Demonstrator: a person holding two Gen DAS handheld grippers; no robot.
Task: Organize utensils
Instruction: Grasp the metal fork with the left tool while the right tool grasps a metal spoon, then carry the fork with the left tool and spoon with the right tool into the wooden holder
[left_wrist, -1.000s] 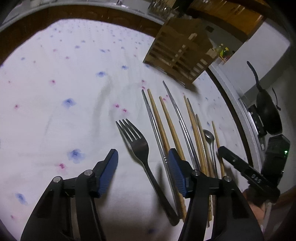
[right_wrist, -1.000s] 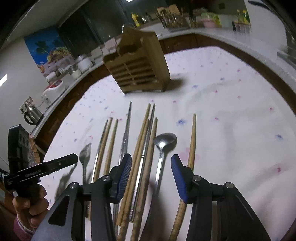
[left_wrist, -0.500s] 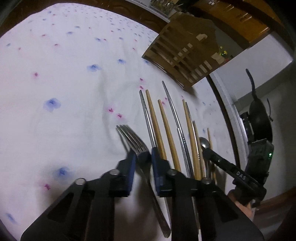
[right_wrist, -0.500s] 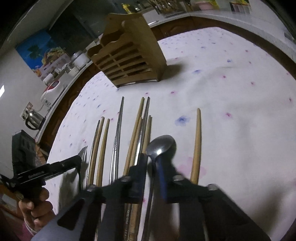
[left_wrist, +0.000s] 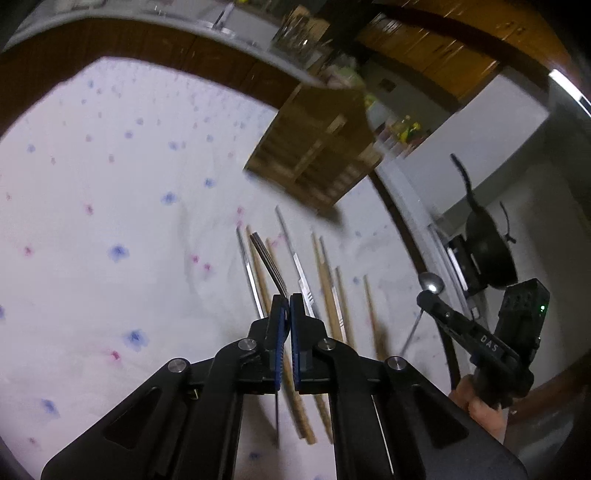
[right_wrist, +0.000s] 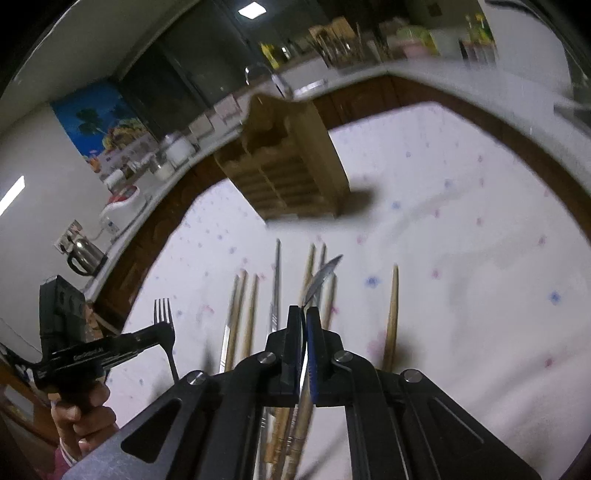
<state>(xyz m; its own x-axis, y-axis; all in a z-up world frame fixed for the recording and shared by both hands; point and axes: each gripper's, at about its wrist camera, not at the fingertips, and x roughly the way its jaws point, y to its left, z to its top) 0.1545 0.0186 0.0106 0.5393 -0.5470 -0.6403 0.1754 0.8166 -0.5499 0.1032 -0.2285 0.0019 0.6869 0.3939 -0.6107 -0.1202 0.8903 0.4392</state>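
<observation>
My left gripper (left_wrist: 286, 308) is shut on a metal fork (left_wrist: 267, 264), held edge-on above the cloth; the fork also shows in the right wrist view (right_wrist: 164, 325). My right gripper (right_wrist: 304, 317) is shut on a metal spoon (right_wrist: 323, 277), lifted off the cloth; its bowl also shows in the left wrist view (left_wrist: 430, 282). Several wooden chopsticks (left_wrist: 325, 273) and metal chopsticks (left_wrist: 295, 254) lie in a row on the flowered tablecloth. One wooden chopstick (right_wrist: 393, 310) lies apart at the right. A wooden slatted utensil holder (right_wrist: 284, 166) stands behind them, and in the left wrist view (left_wrist: 314, 147).
The white flowered tablecloth (left_wrist: 110, 221) covers the table. A dark wooden rim and a counter run behind it. A kettle (right_wrist: 83, 254) and jars stand on the counter at left. A black pan (left_wrist: 487, 254) hangs off the table's right side.
Both grippers closed from open, the left on the fork and the right on the spoon, then lifted them off the cloth. The view has swung up toward the holder.
</observation>
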